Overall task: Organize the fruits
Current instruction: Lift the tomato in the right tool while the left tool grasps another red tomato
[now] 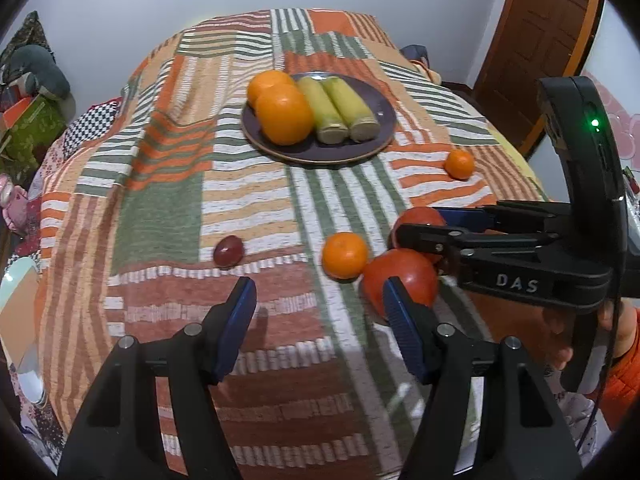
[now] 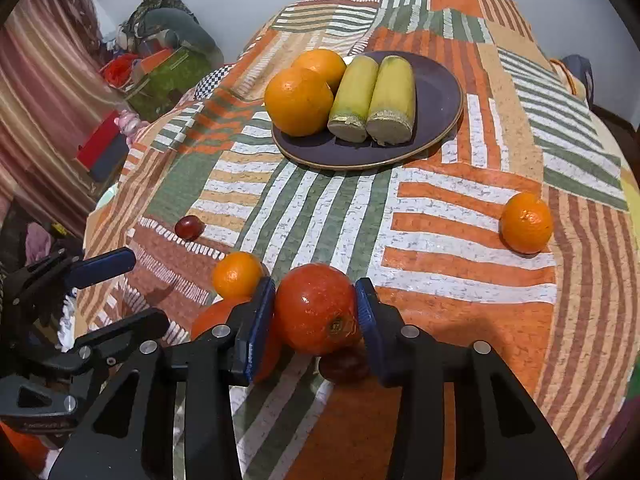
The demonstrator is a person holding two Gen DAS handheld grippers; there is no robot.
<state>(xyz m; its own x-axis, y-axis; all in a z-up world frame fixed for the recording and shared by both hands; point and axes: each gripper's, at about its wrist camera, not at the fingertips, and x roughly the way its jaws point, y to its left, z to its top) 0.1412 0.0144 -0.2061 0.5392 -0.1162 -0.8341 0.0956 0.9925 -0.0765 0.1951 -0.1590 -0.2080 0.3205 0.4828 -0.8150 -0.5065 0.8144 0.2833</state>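
Observation:
My right gripper is shut on a red round fruit, both blue pads pressing its sides just above the striped quilt. A second red fruit lies beside it, with a small mandarin touching that one. My left gripper stands open over the quilt with nothing between its fingers. A dark plate further back carries two big oranges and two yellow-green cut stalks. Another mandarin and a dark red grape lie loose. Under the held fruit a second dark grape shows.
The quilt covers a bed that drops away at left and right. Boxes and bundled clothes pile up at the left, beside a striped curtain. A brown door stands back right. A hand in an orange sleeve holds the right gripper.

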